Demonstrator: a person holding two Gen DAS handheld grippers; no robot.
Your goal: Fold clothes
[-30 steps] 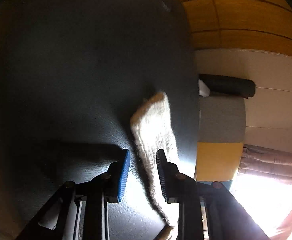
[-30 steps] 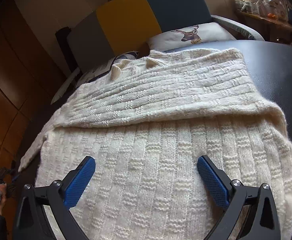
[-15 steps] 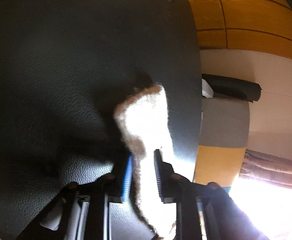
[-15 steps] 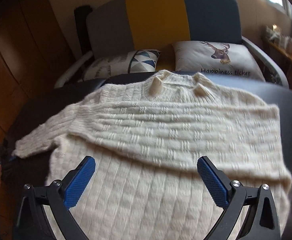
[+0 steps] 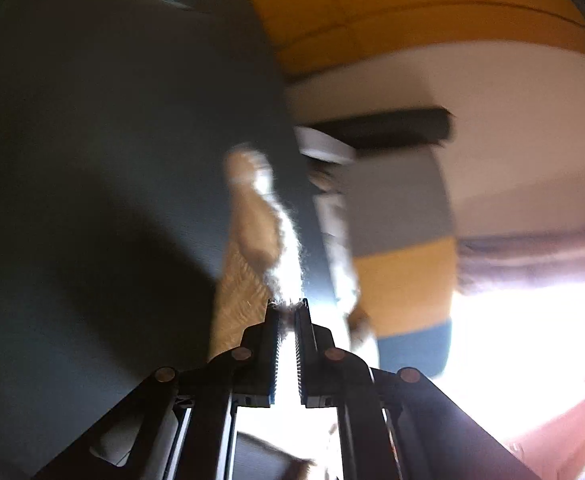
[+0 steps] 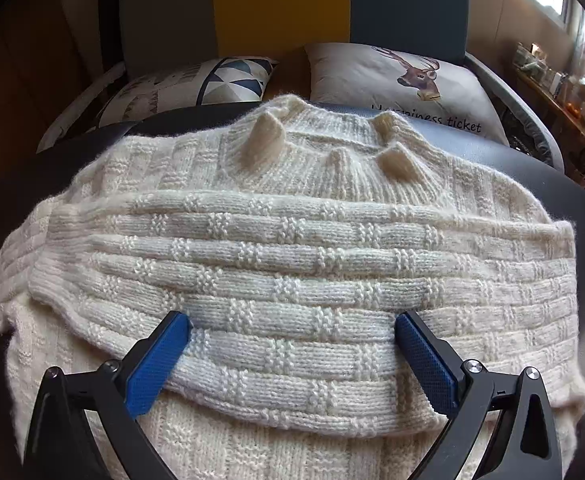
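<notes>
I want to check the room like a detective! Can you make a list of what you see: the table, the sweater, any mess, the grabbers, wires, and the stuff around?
Surface: dark leather-look table, mostly covered.
Job's things: cream knitted sweater lying flat, one sleeve folded across the chest; other sleeve lifted off the table.
Clutter: nothing seen on the table.
Grippers: left gripper jaws shut on the sleeve; right gripper jaws wide open above the folded sleeve.
Cables: nothing seen.
Surroundings: grey, yellow and blue sofa with a deer pillow and a triangle-pattern pillow; cluttered shelf under a window.
</notes>
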